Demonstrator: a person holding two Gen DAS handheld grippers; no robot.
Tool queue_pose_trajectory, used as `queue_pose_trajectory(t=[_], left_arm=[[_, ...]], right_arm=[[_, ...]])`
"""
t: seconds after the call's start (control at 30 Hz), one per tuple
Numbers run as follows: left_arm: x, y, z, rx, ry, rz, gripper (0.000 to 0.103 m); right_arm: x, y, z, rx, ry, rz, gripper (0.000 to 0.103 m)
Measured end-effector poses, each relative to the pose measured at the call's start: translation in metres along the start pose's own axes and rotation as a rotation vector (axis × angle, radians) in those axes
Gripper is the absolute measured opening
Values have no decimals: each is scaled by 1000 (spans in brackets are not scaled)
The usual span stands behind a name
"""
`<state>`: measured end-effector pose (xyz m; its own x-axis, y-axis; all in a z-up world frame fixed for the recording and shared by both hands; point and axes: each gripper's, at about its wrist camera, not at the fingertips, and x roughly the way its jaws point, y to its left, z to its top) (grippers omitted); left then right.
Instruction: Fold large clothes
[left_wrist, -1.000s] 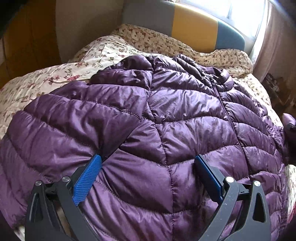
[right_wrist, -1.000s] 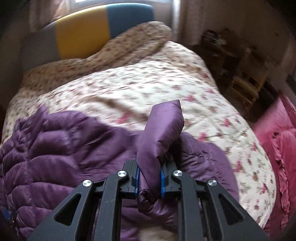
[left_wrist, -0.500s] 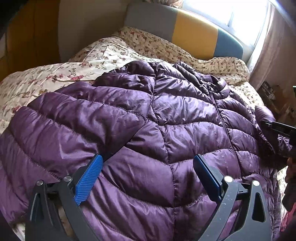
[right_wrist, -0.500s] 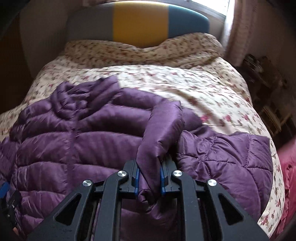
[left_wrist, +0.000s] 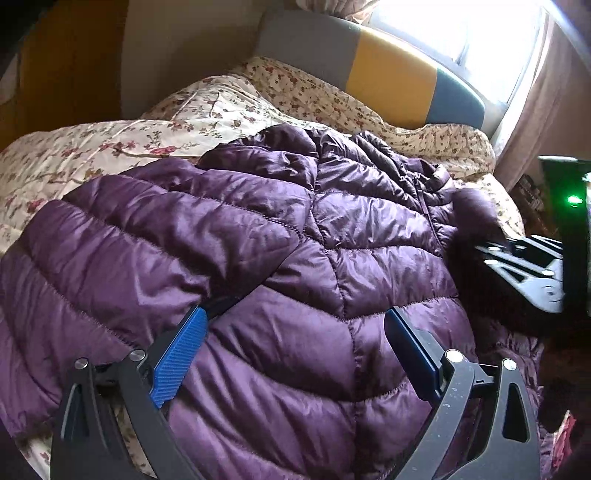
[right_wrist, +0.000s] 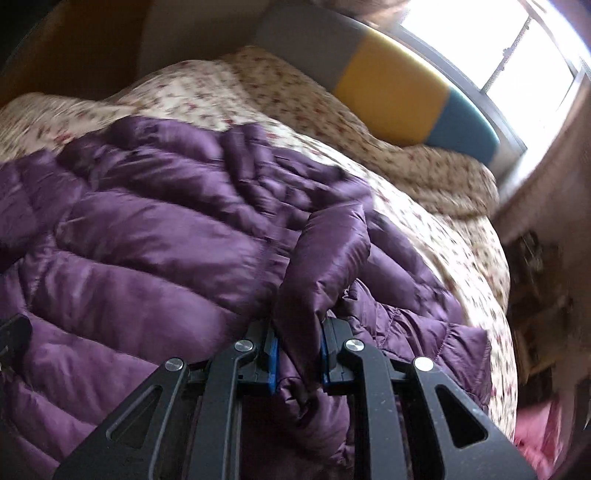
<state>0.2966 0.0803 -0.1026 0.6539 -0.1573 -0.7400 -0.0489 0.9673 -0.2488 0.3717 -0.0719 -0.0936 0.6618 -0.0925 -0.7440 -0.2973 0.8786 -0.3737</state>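
A purple quilted down jacket (left_wrist: 258, 240) lies spread front-up across the flowered bedspread (left_wrist: 92, 155). My left gripper (left_wrist: 295, 332) hovers open just above the jacket's lower body, its blue pads (left_wrist: 177, 354) wide apart with nothing between them. My right gripper (right_wrist: 297, 354) is shut on the jacket's sleeve (right_wrist: 325, 258), whose cuff end sticks up past the pads and over the jacket body (right_wrist: 147, 229). In the left wrist view the right gripper (left_wrist: 480, 243) comes in from the right edge with the blurred sleeve end (left_wrist: 476, 206).
A grey, yellow and blue headboard (left_wrist: 388, 74) stands at the far end under a bright window (left_wrist: 461, 33). Curtains (left_wrist: 543, 110) and a cluttered shelf (right_wrist: 535, 277) flank the bed's right side. Something pink (right_wrist: 535, 435) lies low on the right.
My right gripper has swung the held sleeve from the bed's right side in over the jacket body and rolled. It now shows in the left wrist view. The left gripper barely shifted.
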Motion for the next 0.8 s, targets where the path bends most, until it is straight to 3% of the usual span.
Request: queue_pose_trajectory(t=[0.3, 0.37, 0.6, 0.8], left_arm=[[-10, 14, -1, -18, -1, -32, 93], [-11, 16, -3, -18, 0, -36, 93], [-17, 12, -2, -2, -4, -30, 93], [-20, -2, 8, 23, -15, -53, 93]], right_arm=[[11, 50, 10, -115, 29, 73, 17], [8, 52, 7, -118, 18, 81, 31], [-13, 43, 0, -119, -27, 54, 55], [-39, 17, -18, -104, -61, 25, 84]])
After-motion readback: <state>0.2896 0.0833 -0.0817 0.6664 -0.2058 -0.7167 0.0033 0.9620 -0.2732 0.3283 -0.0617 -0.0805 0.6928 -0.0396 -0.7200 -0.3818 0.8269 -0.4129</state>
